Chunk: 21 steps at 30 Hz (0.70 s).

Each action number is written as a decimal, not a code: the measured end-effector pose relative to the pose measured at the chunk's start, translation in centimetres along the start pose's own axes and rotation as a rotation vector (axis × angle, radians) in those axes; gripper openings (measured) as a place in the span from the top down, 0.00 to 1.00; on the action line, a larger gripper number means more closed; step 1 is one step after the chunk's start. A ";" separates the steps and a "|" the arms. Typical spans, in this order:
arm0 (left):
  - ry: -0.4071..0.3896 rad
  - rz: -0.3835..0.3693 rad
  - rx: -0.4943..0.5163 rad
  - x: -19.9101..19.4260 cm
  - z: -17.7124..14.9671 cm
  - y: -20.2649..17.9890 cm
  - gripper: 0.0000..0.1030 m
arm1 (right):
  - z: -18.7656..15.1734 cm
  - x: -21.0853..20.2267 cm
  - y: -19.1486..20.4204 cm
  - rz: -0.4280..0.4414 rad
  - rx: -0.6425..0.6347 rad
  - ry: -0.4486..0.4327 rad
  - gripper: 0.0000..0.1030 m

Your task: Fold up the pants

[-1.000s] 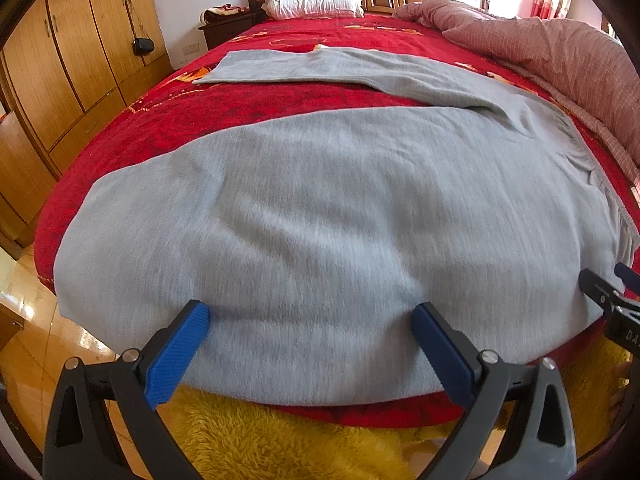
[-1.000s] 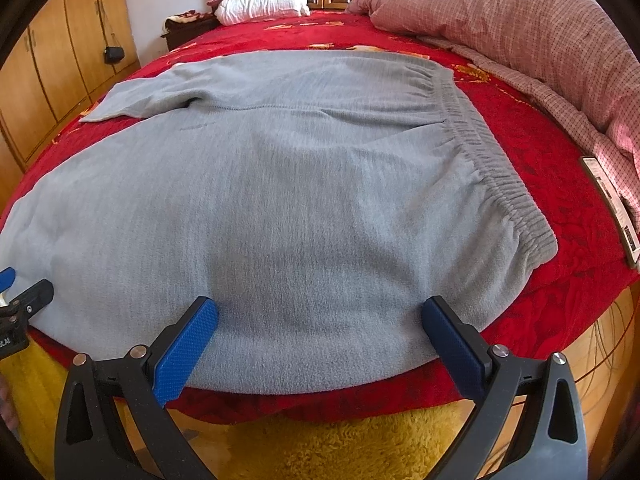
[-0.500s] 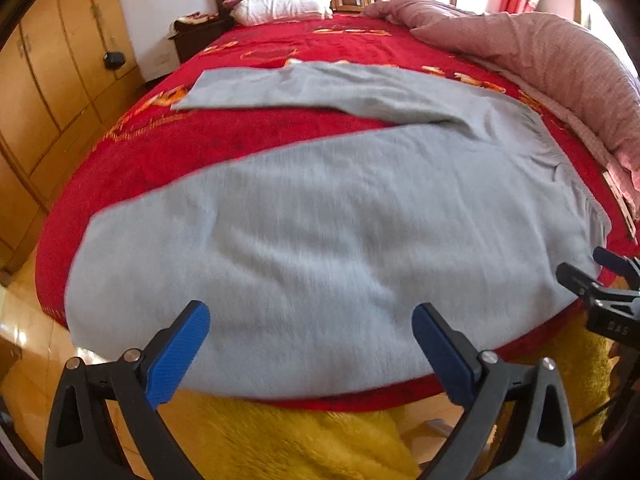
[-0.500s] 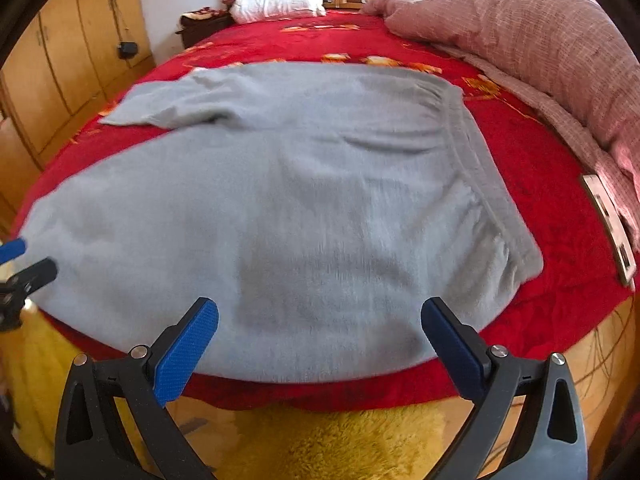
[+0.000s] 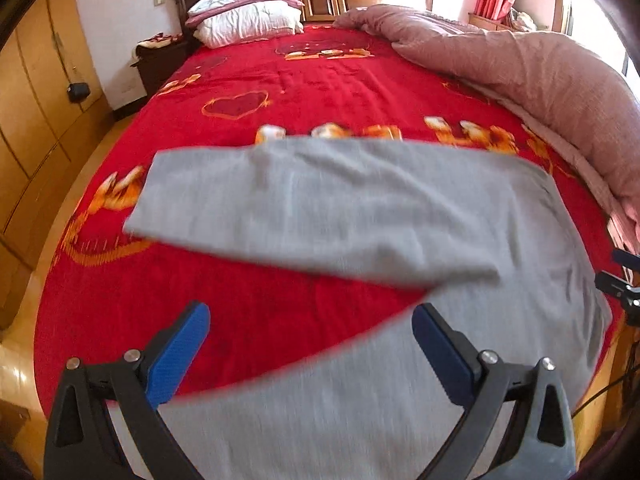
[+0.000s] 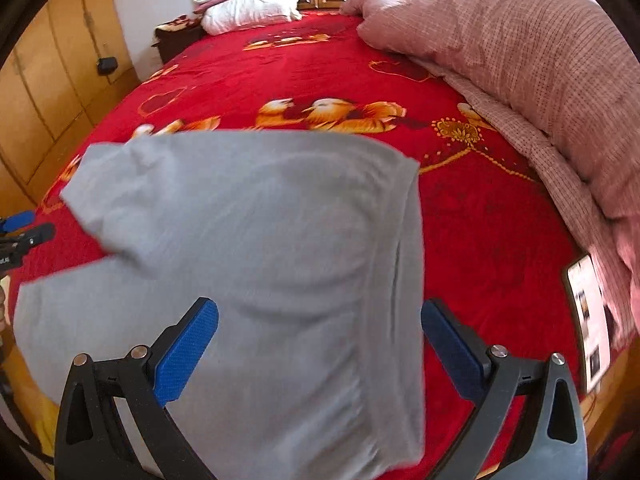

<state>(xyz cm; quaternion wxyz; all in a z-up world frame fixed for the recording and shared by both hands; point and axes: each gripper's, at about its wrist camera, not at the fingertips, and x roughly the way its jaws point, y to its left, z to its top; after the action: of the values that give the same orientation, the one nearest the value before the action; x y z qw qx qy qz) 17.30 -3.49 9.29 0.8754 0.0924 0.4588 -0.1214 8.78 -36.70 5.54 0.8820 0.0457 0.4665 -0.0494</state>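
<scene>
Grey pants (image 5: 320, 208) lie spread flat on the red bedspread (image 5: 320, 92), legs pointing left and splayed apart. The far leg crosses the middle of the left wrist view; the near leg (image 5: 360, 420) runs under my fingers. My left gripper (image 5: 310, 320) hovers open over the red gap between the legs, holding nothing. My right gripper (image 6: 319, 312) is open above the seat of the pants (image 6: 260, 240), just left of the elastic waistband (image 6: 404, 280). Each gripper shows at the edge of the other's view: the right gripper (image 5: 620, 280) and the left gripper (image 6: 20, 232).
A bunched pink quilt (image 5: 520, 64) fills the right side of the bed, with pillows (image 5: 248, 20) at the headboard. A flat phone-like object (image 6: 590, 316) lies on the bed's right edge. Wooden wardrobes (image 5: 36, 92) line the left wall.
Both grippers have risen and moved forward over the bed, from its near edge to above the pants. Both stay open and the pants lie as before.
</scene>
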 end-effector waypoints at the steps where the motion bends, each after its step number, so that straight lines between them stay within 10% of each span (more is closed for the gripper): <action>1: 0.004 -0.002 0.001 0.6 1.1 0.2 0.00 | 0.8 0.5 -0.3 -0.002 0.004 0.004 0.00; 21: 0.202 -0.024 0.213 19.0 15.8 4.1 0.03 | 12.4 13.4 -2.3 -0.001 -0.065 0.214 0.05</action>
<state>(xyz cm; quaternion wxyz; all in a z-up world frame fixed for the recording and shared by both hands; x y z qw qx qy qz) 41.30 -6.32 2.73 0.8085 0.1913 0.5300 -0.1698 26.12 -41.11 1.33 0.8280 0.0219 0.5596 -0.0295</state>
